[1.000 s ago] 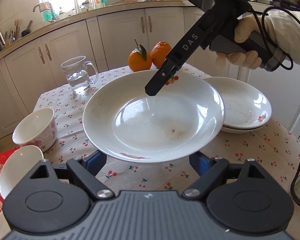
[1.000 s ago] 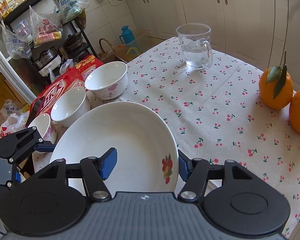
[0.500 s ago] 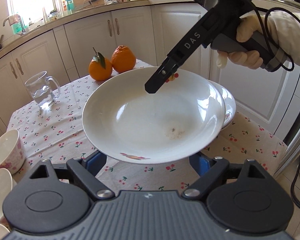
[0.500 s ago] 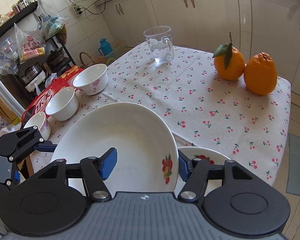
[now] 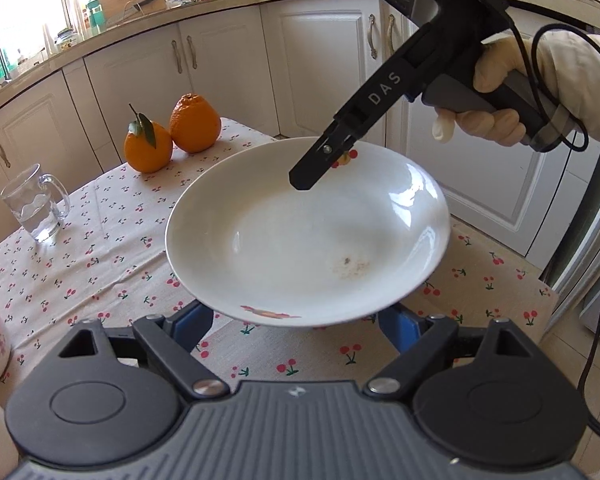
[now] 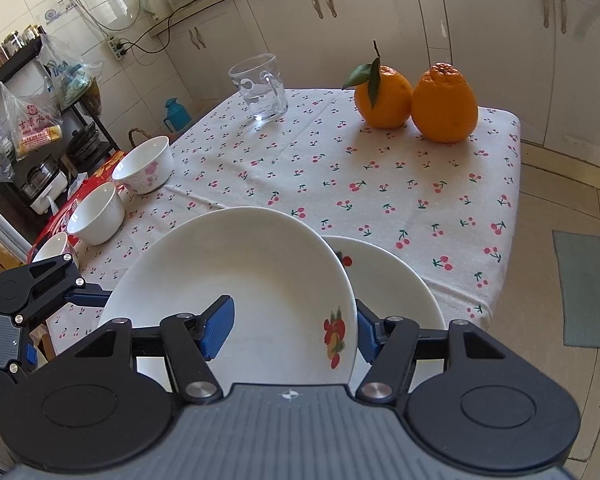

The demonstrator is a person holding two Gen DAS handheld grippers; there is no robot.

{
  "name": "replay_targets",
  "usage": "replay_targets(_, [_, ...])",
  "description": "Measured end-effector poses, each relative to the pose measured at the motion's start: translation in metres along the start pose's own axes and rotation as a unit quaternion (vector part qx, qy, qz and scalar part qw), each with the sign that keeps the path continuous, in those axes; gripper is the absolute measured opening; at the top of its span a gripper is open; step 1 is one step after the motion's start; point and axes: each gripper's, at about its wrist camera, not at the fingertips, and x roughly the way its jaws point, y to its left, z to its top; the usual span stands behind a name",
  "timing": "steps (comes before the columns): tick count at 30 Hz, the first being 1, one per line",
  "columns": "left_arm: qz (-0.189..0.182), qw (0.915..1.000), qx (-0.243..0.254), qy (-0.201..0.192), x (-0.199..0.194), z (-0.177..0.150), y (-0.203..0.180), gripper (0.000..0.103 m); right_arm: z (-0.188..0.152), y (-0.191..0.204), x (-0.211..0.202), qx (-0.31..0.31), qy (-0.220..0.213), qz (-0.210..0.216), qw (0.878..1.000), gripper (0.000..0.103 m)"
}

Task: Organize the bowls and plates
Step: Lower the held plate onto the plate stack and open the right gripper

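Wrist views face each other, close, sharing plate (image 5: 306, 236).

A white deep plate (image 6: 236, 280) with a red fruit print on its rim hangs tilted above the desk's (image 6: 380, 184) near edge, a brownish stain in its well. Beneath it, partly covered, a second white plate (image 6: 392, 284) with a cherry print lies flat. Three white bowls (image 6: 144, 166) stand in a row at the desk's left side, the farthest with pink flowers
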Motion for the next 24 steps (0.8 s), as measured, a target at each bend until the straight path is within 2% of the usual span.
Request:
replay_targets(10, [-0.01,0.9999,0.012,0.003,0.008,0.007,-0.006,0.089,-0.011,-0.015,-0.004,0.02,-0.008,-0.004,1.0,0.068])
replay_targets(24, [-0.032,0.9993,0.016,0.012,0.02,0.012,-0.003,0.089,-0.025,-0.025,-0.007,0.033,0.003,-0.03,0.999,0.068])
